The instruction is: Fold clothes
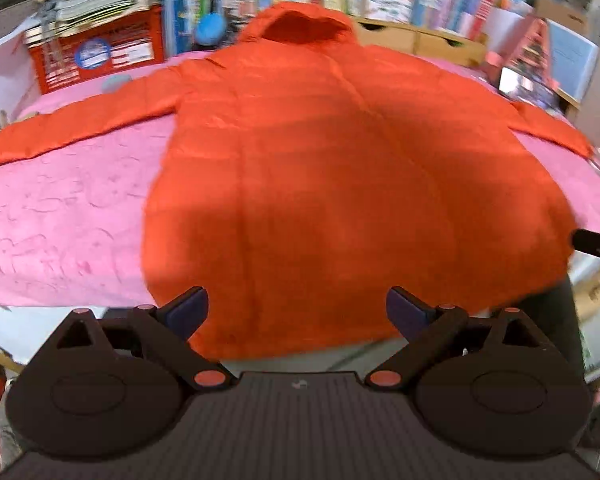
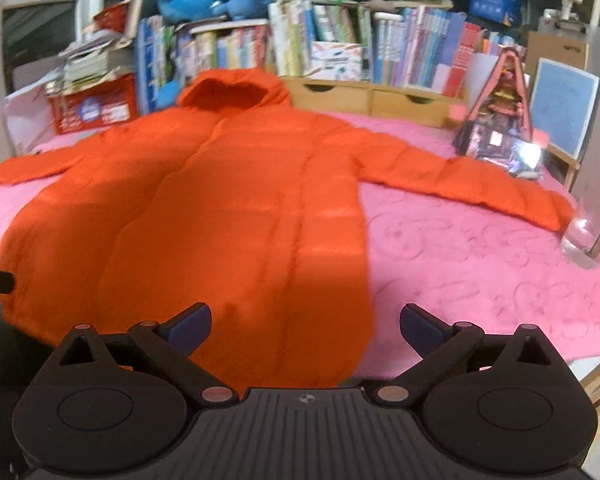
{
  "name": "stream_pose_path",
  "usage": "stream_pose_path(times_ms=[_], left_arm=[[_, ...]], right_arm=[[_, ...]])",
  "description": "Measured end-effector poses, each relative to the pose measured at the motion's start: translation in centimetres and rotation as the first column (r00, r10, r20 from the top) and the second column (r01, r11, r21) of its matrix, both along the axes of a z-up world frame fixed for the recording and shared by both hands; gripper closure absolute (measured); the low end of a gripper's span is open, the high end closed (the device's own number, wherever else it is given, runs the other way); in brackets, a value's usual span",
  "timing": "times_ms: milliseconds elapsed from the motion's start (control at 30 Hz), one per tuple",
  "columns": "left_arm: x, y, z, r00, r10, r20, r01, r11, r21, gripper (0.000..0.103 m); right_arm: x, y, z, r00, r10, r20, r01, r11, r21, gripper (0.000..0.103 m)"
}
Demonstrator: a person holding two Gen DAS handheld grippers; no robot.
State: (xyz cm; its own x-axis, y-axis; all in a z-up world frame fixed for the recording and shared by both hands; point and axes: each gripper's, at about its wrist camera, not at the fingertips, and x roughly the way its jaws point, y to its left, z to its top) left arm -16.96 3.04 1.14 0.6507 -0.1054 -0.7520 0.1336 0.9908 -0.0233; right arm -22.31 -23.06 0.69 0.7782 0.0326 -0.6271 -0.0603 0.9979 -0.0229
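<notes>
An orange hooded puffer jacket (image 1: pixel 320 184) lies flat on a pink cloth (image 1: pixel 68 208), front up, hood at the far side, both sleeves spread out. Its hem hangs over the near table edge. It also shows in the right wrist view (image 2: pixel 204 216). My left gripper (image 1: pixel 297 312) is open and empty, above the jacket's hem near its middle. My right gripper (image 2: pixel 306 330) is open and empty, above the hem's right corner. The right sleeve (image 2: pixel 480 184) reaches towards a glass.
A clear glass (image 2: pixel 590 236) stands on the pink cloth (image 2: pixel 480 272) by the right cuff. A small toy house (image 2: pixel 500 120) stands at the back right. Books (image 2: pixel 340 48), wooden drawers (image 2: pixel 364 98) and a red box (image 1: pixel 96 56) line the far edge.
</notes>
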Motion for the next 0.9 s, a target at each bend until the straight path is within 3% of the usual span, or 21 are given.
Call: stream_pose_path(times_ms=[300, 633, 900], left_arm=[[-2.3, -1.7, 0.9, 0.995, -0.099, 0.034, 0.100, 0.995, -0.031, 0.005], [-2.5, -2.6, 0.4, 0.994, -0.106, 0.033, 0.107, 0.993, -0.049, 0.005], [-2.3, -2.7, -0.1, 0.995, -0.097, 0.020, 0.098, 0.993, -0.061, 0.005]], right_arm=[[-3.6, 3.0, 0.8, 0.994, 0.109, 0.030, -0.107, 0.992, -0.065, 0.001], [-5.0, 3.2, 1.0, 0.992, 0.121, 0.034, -0.118, 0.990, -0.081, 0.001], [-5.7, 3.2, 0.8, 0.971, 0.230, 0.062, -0.228, 0.973, -0.040, 0.000]])
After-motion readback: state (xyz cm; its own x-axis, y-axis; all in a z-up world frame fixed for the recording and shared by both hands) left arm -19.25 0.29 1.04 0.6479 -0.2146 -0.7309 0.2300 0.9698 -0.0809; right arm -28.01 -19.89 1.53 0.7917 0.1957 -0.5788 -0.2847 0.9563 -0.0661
